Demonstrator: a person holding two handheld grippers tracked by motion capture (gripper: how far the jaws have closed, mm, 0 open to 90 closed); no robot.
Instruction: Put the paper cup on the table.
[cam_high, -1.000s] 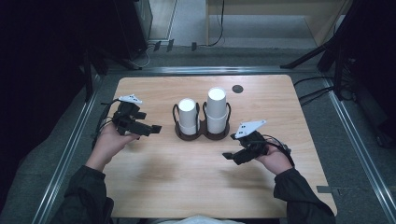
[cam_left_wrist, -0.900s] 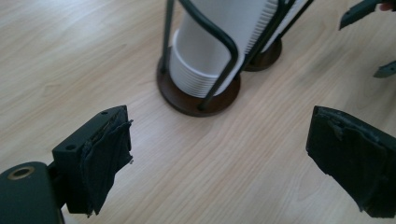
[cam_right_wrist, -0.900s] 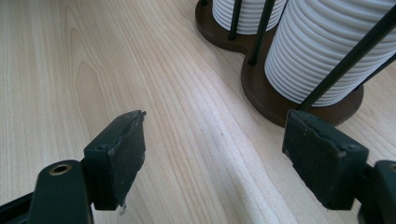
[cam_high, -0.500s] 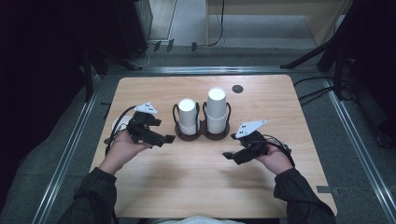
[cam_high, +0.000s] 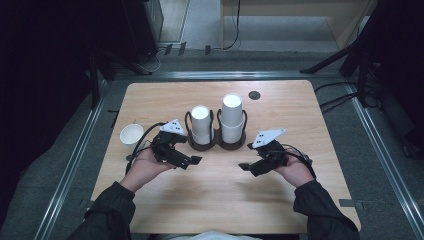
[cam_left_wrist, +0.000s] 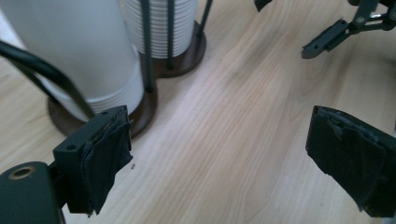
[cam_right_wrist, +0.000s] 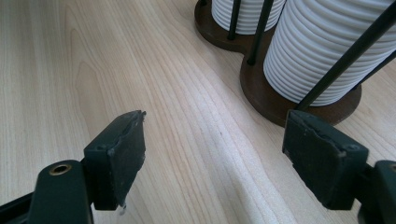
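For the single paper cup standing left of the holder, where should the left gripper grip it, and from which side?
Grip the loose cup across its side wall just below the rim, probably coming from its right, where the open left gripper already is. It stands upright, mouth up, apart from the cup holder, so its round wall looks reachable.

Holder (cam_high: 218, 145): on the table (cam_high: 210, 200), middle of its width, nearer the far edge.
Left stack (cam_high: 201, 123): in the holder's left half.
Right stack (cam_high: 232, 116): in the holder's right half, just beside the left stack.
Single cup (cam_high: 132, 134): near the left edge, well apart from the holder.
Round disc (cam_high: 254, 95): by the far edge, behind and right of the holder.
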